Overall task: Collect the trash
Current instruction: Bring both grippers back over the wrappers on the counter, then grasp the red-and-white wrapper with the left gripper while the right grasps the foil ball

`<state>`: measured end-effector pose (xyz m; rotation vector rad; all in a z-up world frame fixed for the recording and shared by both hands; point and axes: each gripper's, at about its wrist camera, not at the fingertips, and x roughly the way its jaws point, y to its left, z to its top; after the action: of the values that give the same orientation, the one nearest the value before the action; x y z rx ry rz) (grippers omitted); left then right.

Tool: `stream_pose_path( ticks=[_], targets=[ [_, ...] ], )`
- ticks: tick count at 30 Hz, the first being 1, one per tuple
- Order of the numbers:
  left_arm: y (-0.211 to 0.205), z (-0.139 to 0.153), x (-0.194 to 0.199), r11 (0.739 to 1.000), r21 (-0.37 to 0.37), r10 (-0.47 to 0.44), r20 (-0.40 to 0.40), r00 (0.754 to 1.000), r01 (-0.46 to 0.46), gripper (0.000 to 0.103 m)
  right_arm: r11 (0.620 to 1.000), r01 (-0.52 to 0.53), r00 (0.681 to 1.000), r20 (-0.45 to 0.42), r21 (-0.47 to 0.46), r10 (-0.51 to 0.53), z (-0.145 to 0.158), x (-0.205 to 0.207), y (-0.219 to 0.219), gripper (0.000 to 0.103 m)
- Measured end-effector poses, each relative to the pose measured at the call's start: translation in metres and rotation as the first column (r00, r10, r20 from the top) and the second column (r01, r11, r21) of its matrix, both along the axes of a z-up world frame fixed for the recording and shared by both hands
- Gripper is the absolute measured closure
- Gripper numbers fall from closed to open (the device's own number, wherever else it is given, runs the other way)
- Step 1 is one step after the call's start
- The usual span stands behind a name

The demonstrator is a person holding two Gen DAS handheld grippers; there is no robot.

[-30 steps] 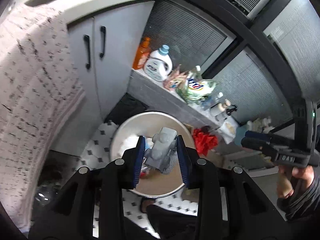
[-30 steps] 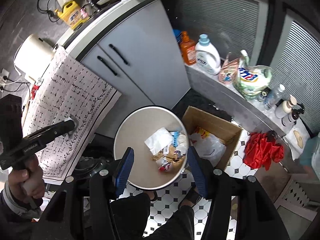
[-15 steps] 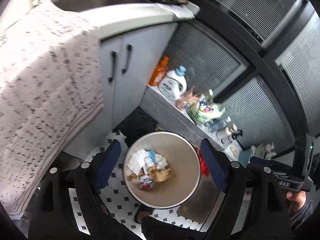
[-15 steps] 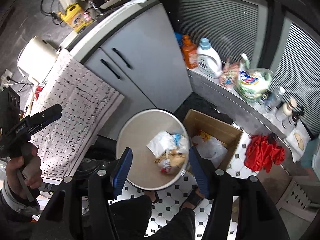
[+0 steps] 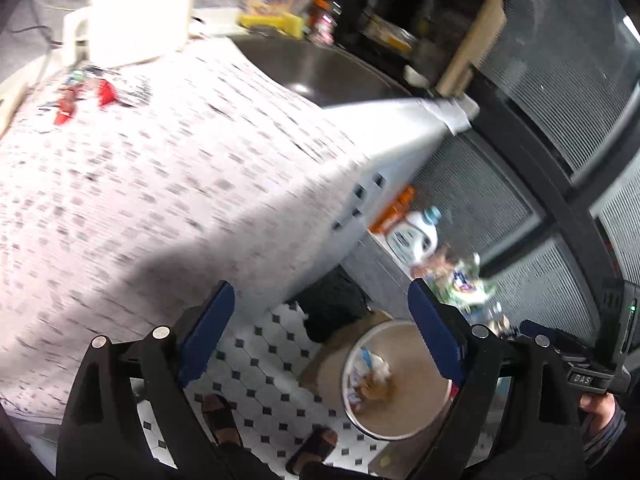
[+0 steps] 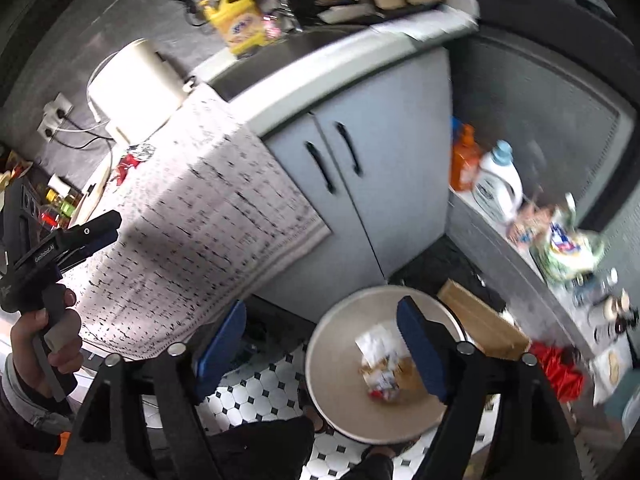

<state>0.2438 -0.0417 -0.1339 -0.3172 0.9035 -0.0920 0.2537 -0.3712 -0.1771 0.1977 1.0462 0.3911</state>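
Note:
A round metal bin [image 5: 404,424] [image 6: 332,364] stands on the tiled floor with crumpled trash [image 5: 370,376] [image 6: 382,364] inside. My left gripper [image 5: 318,332] hangs high above the floor, its jaws still opening with nothing between them. My right gripper [image 6: 322,344] is also up over the bin's near rim, jaws opening and empty. More trash, red and striped wrappers [image 5: 96,94] [image 6: 130,160], lies on the patterned cloth [image 5: 160,192] [image 6: 192,248] on the counter. Each gripper shows in the other's view, held by a hand at the frame edge.
A sink [image 5: 320,72] sits right of the cloth, a white kettle [image 5: 136,8] [image 6: 136,92] behind it. Grey cabinet doors [image 6: 360,192] face the bin. A cardboard box [image 6: 480,320], red bag [image 6: 558,368] and detergent bottles [image 6: 496,184] crowd the right. The person's sandalled feet [image 5: 224,420] stand below.
The left gripper let go of a grey piece of trash over the bin and spread wide. Both grippers rose and swung left toward the counter; the right one widened too.

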Motion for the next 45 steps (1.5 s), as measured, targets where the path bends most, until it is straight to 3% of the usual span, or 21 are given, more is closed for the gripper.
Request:
stream_pose_path(
  ticks=[11, 25, 28, 31, 38, 45],
  targets=[
    [0.111, 0.02, -0.001, 0.984, 0.004, 0.178, 0.074, 0.981, -0.179, 0.015, 0.999, -0.038, 0.994, 0.103, -0.022, 0.04, 0.034, 0.033, 0.092, 0.008],
    [0.228, 0.019, 0.013, 0.962, -0.015, 0.274, 0.109, 0.955, -0.274, 0.016, 0.997, -0.066, 0.987, 0.144, -0.027, 0.069, 0.05, 0.059, 0.195, 0.008],
    [0.252, 0.016, 0.023, 0.96, -0.013, 0.28, 0.109, 0.954, -0.28, 0.017, 0.998, -0.065, 0.987, 0.149, -0.025, 0.068, 0.049, 0.064, 0.214, 0.013],
    [0.269, 0.013, 0.035, 0.961, -0.011, 0.276, 0.11, 0.955, -0.277, 0.021, 0.998, -0.064, 0.991, 0.116, -0.009, 0.065, 0.044, 0.071, 0.231, 0.024],
    [0.301, -0.007, 0.076, 0.96, -0.027, 0.279, 0.08, 0.957, -0.277, 0.03, 0.998, -0.046, 0.995, 0.091, -0.051, 0.051, 0.041, 0.072, 0.254, 0.026],
    [0.307, -0.02, 0.113, 0.966, -0.042, 0.258, 0.068, 0.964, -0.256, 0.031, 0.997, -0.013, 0.997, 0.077, -0.079, 0.019, 0.038, 0.079, 0.257, 0.03]
  ],
)
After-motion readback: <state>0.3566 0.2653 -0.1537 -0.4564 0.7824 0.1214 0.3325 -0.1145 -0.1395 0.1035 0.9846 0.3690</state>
